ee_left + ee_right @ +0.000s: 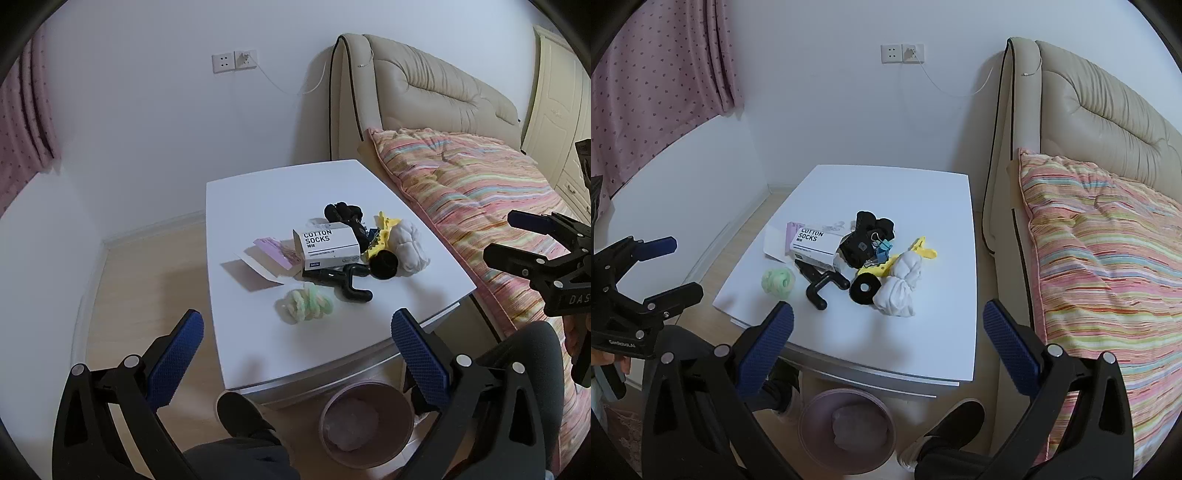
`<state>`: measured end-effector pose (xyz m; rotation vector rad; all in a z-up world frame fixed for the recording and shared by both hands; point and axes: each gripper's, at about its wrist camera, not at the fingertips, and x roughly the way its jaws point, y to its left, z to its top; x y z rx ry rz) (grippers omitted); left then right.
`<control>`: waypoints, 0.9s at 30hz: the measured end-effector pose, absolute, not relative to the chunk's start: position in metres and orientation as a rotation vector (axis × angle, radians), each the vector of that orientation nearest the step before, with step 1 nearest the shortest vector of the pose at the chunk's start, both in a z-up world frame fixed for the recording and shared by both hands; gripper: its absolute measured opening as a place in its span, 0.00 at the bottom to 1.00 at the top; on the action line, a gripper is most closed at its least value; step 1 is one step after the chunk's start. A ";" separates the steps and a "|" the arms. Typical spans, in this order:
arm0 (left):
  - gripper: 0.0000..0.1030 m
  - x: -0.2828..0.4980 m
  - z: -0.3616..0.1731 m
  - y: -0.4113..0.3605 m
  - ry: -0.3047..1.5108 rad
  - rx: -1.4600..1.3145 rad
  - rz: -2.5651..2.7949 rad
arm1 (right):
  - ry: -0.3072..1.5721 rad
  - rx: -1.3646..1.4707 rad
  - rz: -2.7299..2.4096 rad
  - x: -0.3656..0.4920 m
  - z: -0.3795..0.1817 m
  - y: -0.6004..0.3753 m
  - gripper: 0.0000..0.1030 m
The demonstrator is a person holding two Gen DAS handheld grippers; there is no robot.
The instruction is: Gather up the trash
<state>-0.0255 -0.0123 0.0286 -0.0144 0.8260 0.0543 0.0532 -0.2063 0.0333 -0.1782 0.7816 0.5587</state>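
A white table (258, 192) (886, 184) holds a pile: a white "COTTON SOCKS" box (325, 247) (812, 243), a pink paper and card (273, 253), a green fuzzy ball (304, 304) (778, 280), a black hooked tool (340, 278) (822, 288), a black ring (384, 264) (864, 288), a white cloth bundle (408, 245) (901, 288), a yellow clip (384, 229) (923, 251), black socks (343, 214) (875, 221). A pink bin (365, 424) (847, 430) stands below the table's front edge. My left gripper (297, 350) (670, 266) is open and empty above the table's front. My right gripper (888, 350) (517, 236) is open and empty.
A bed with a striped quilt (480, 206) (1108, 258) and beige headboard (424, 85) lies right of the table. A pink curtain (657, 81) hangs at left. A wall socket with a cable (234, 61) is behind. A person's legs and shoes (945, 428) are beside the bin.
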 end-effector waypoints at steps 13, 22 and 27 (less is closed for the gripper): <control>0.95 -0.025 0.025 -0.009 0.826 -0.031 0.080 | 0.784 -0.184 0.566 0.051 0.030 -0.204 0.97; 0.95 -0.022 0.020 -0.009 0.843 -0.050 0.073 | 0.790 -0.185 0.566 0.053 0.029 -0.203 0.97; 0.95 -0.016 0.017 -0.008 0.854 -0.054 0.081 | 0.797 -0.184 0.564 0.055 0.026 -0.204 0.97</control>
